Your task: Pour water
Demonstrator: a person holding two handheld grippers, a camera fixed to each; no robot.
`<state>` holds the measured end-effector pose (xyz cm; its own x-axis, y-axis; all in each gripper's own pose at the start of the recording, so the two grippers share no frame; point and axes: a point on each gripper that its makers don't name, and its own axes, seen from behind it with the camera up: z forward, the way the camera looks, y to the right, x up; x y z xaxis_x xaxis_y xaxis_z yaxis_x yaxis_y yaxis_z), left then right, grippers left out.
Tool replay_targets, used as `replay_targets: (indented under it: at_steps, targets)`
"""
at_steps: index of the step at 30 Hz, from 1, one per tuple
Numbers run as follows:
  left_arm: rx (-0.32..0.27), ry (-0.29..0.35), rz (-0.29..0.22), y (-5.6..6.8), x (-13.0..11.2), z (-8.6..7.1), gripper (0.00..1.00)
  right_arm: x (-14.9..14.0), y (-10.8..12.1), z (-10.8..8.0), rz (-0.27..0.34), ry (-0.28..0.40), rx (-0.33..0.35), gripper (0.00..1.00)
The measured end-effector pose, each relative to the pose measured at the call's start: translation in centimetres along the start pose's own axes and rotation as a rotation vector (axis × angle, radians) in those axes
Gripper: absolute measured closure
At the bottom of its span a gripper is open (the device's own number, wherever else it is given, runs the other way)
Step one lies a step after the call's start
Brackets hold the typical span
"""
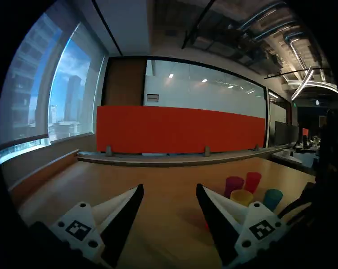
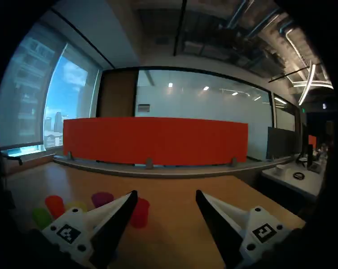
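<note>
My left gripper (image 1: 169, 188) hangs open over a wooden table (image 1: 169, 179), nothing between its fingers. To its right stands a cluster of plastic cups: a magenta cup (image 1: 234, 184), a red cup (image 1: 252, 180), a yellow cup (image 1: 242, 197) and a teal cup (image 1: 272, 198). My right gripper (image 2: 166, 193) is open too and holds nothing. Cups stand to its left: a red cup (image 2: 139, 212) just behind its left finger, a purple cup (image 2: 102, 198), a yellow cup (image 2: 76, 206), an orange-red cup (image 2: 55, 205) and a green cup (image 2: 41, 216). I cannot tell whether any cup holds water.
An orange partition (image 1: 177, 130) runs along the table's far edge, with a glass wall behind it. Large windows (image 1: 65, 107) line the left side. Desks with a monitor (image 2: 281, 141) and small items stand to the right, past the table's edge.
</note>
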<state>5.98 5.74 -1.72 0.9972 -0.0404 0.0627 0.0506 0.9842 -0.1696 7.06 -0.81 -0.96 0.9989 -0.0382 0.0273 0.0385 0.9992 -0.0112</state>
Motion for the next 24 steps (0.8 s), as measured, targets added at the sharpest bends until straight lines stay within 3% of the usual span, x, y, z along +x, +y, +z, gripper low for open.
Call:
replay_targets:
  at_steps: [11,24]
  targets:
    - [0.063,0.084,0.015,-0.4,1.0,-0.1,0.14,-0.3,0.0,-0.3,-0.050,0.016,-0.023,0.00]
    - [0.065,0.099,0.027,-1.6,-1.1,-0.3,0.14,-1.9,1.2,-1.2,-0.055,-0.010,-0.068,0.00]
